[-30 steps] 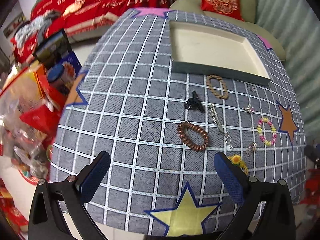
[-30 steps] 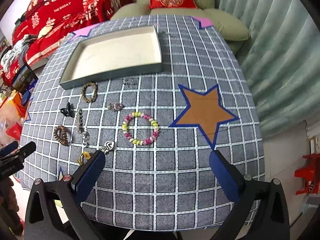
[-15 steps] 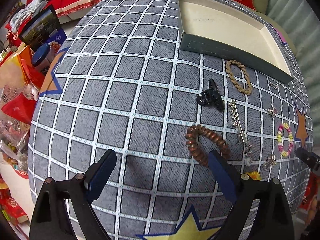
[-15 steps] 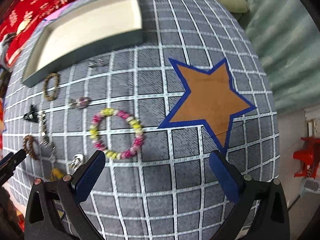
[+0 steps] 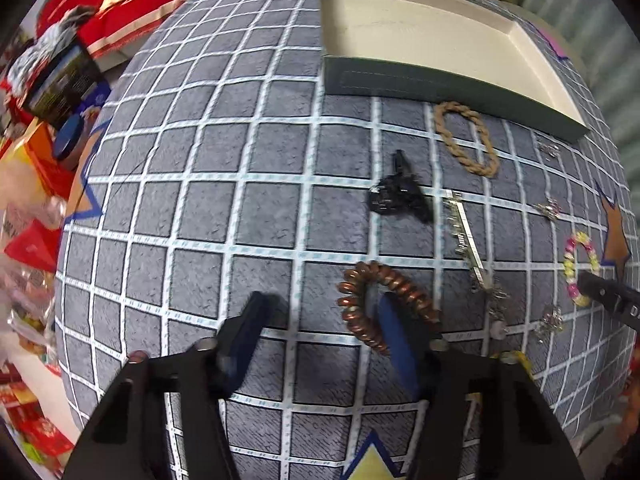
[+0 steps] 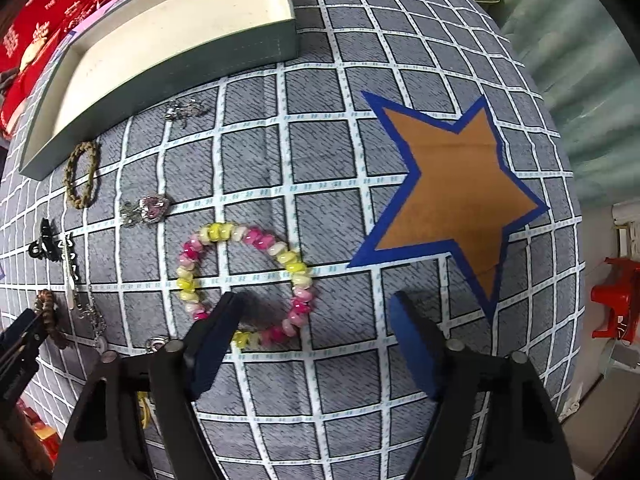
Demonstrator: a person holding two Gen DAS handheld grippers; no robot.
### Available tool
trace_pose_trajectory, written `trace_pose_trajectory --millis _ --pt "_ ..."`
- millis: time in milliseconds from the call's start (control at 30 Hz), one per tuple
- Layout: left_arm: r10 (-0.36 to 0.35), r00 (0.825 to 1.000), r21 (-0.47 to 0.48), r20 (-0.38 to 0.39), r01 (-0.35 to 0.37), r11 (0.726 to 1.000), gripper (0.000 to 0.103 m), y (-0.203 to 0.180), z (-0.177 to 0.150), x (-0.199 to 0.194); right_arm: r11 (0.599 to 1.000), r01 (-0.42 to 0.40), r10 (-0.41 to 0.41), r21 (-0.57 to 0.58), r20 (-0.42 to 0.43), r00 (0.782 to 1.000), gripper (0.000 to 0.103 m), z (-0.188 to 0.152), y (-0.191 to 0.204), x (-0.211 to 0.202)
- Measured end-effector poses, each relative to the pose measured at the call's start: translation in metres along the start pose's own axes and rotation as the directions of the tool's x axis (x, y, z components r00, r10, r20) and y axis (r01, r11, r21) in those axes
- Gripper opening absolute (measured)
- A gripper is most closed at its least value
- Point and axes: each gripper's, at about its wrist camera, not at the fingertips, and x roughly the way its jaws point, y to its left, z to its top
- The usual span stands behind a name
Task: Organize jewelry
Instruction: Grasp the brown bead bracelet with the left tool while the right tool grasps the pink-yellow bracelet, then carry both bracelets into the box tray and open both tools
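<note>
Left gripper (image 5: 320,320) open, low centre, one finger inside the brown coil hair tie (image 5: 384,308), nothing gripped. Right gripper (image 6: 316,328) open, one finger within the pink-yellow bead bracelet (image 6: 244,280). Only the right view shows the bracelet whole. Tray (image 6: 168,64) upper left on the table (image 6: 340,400).

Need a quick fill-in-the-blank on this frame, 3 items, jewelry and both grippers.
1. The left gripper has one finger inside the ring of the ____ spiral hair tie.
2. The right gripper is lowered over the pink, yellow and white ____ bracelet.
3. The tray holds ____ pieces of jewelry so far.

Missing words: brown; beaded; no
</note>
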Motion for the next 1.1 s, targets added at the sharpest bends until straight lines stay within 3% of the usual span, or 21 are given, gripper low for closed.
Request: trace_pose_trajectory --millis 67,100,133,167,433,667,900,1100 --pt "-0.007 1.0 0.022 0.006 0.007 1.0 0.032 -0.009 0.003 -0.001 1.0 0.002 -0.002 -0.016 0.004 1.0 0.059 -0.005 0.01 -0.005" --pt "-0.01 1.0 0.031 0.006 0.01 0.999 0.025 -0.013 0.005 -0.001 1.0 0.001 0.0 -0.027 0.01 1.0 0.044 -0.004 0.011 -0.005" --pt "-0.017 1.0 0.041 0.004 0.017 0.999 0.024 -0.016 0.007 -0.001 0.999 -0.002 0.002 -0.034 0.012 1.0 0.024 -0.004 0.012 -0.004" --pt "-0.036 0.999 0.045 0.002 0.036 0.998 0.022 -0.018 0.009 -0.001 0.999 -0.006 0.006 -0.042 0.01 1.0 0.01 -0.005 0.016 -0.006" --pt "-0.156 0.988 0.047 0.015 0.155 0.987 0.022 -0.044 0.024 -0.02 0.999 -0.046 0.045 0.005 0.024 0.999 0.009 -0.005 0.026 -0.03" --pt "-0.207 0.977 0.071 0.051 0.203 0.977 0.022 -0.044 0.043 -0.033 0.997 -0.073 0.07 0.037 0.072 0.995 0.009 0.005 0.029 -0.06" --pt "-0.232 0.966 0.095 0.11 0.222 0.97 0.022 -0.014 0.042 -0.053 0.991 -0.125 0.117 0.052 0.138 0.984 0.009 0.023 0.037 -0.094" --pt "-0.239 0.958 0.094 0.158 0.226 0.97 0.022 0.001 0.058 -0.075 0.984 -0.174 0.164 0.038 0.194 0.967 0.009 0.028 0.015 -0.099"
